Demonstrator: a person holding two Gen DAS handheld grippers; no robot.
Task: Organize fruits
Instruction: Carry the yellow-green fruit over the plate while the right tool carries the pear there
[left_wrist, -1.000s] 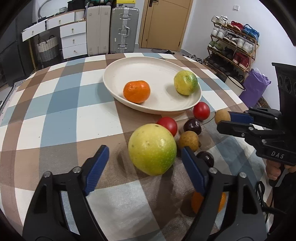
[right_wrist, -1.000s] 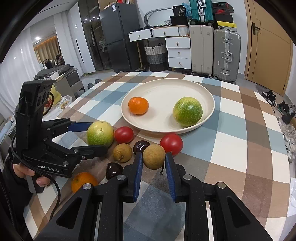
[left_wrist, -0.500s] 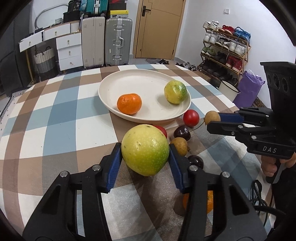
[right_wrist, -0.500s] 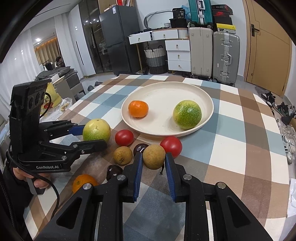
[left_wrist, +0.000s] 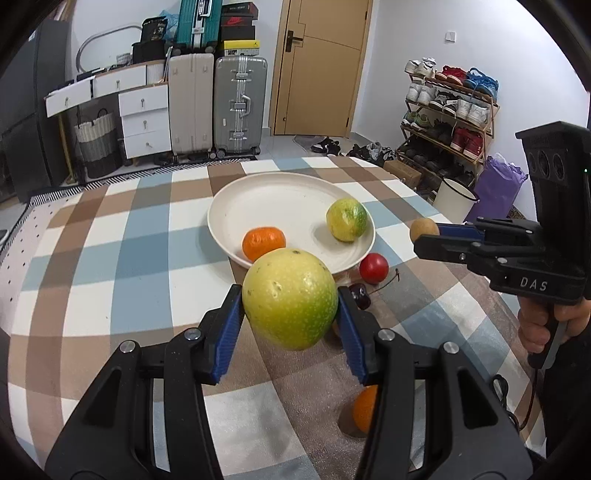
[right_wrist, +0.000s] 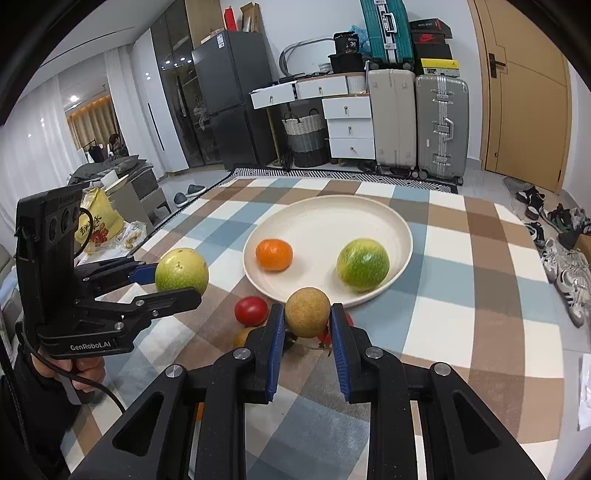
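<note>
My left gripper (left_wrist: 290, 314) is shut on a large yellow-green fruit (left_wrist: 290, 298) and holds it above the table, in front of the white plate (left_wrist: 258, 195). My right gripper (right_wrist: 307, 325) is shut on a small brown round fruit (right_wrist: 307, 312), also lifted, near the plate's front rim (right_wrist: 332, 206). The plate holds an orange (left_wrist: 263, 242) and a green-yellow citrus (left_wrist: 346, 219). On the cloth lie a red tomato (left_wrist: 373, 268), a dark cherry-like fruit (left_wrist: 360, 295) and another orange (left_wrist: 364, 408). In the right wrist view a red tomato (right_wrist: 251, 311) lies below the plate.
The table has a checked cloth (left_wrist: 129, 240). Suitcases (left_wrist: 240, 103) and drawers (left_wrist: 144, 118) stand behind it, a shoe rack (left_wrist: 450, 110) at the right. In the right wrist view a fridge (right_wrist: 229, 96) stands at the back left.
My left gripper closed on the yellow-green fruit and lifted it off the cloth. My right gripper lifted the brown fruit off the table toward the plate.
</note>
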